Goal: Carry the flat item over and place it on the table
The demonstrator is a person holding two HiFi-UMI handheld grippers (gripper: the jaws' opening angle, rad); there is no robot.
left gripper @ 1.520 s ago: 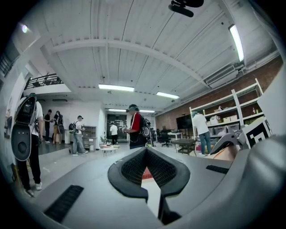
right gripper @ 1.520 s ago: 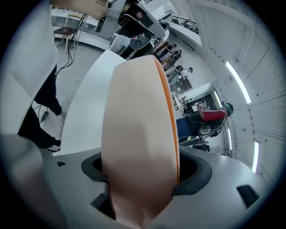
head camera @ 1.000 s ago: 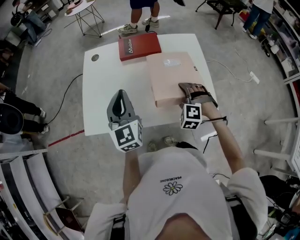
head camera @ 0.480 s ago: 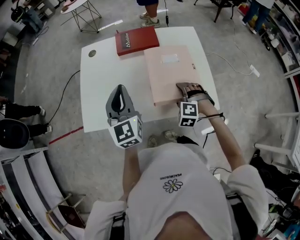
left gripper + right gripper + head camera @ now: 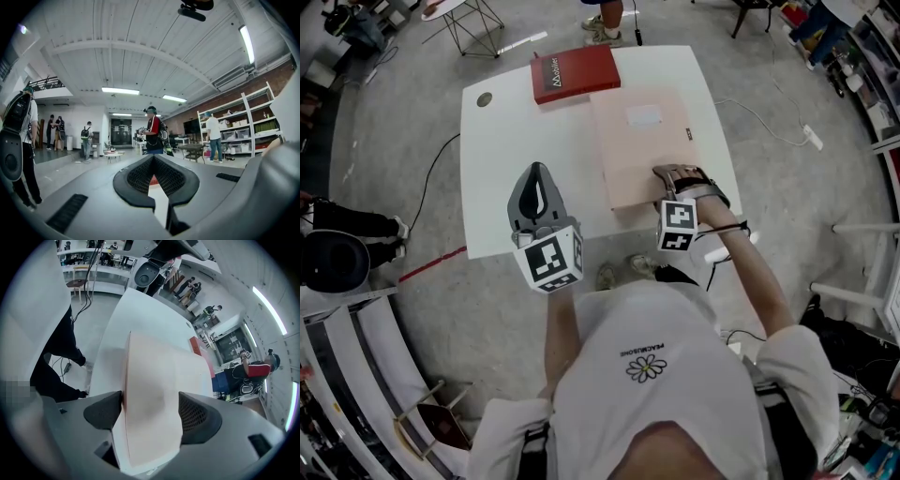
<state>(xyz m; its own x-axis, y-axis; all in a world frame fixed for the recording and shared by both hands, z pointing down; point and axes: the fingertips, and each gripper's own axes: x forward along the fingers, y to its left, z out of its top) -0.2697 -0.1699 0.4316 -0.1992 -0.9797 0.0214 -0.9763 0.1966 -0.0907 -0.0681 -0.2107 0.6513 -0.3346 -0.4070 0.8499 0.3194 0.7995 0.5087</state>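
Hovering above the tabletop's near-left part, the left gripper (image 5: 540, 178) is keeping its jaws pressed together on nothing. The pink flat item (image 5: 639, 141) is lying along the tabletop's right side, just beside a red box (image 5: 575, 73) at the far edge. The right gripper (image 5: 675, 176) is pinching the item's near edge; the release probably wants the jaws fully parted, then a straight withdrawal without dragging it.

Flat pink folder (image 5: 639, 141) on white table (image 5: 502, 150), right tool (image 5: 676, 176) at near edge

Table (image 5: 516, 131) slightly higher in view
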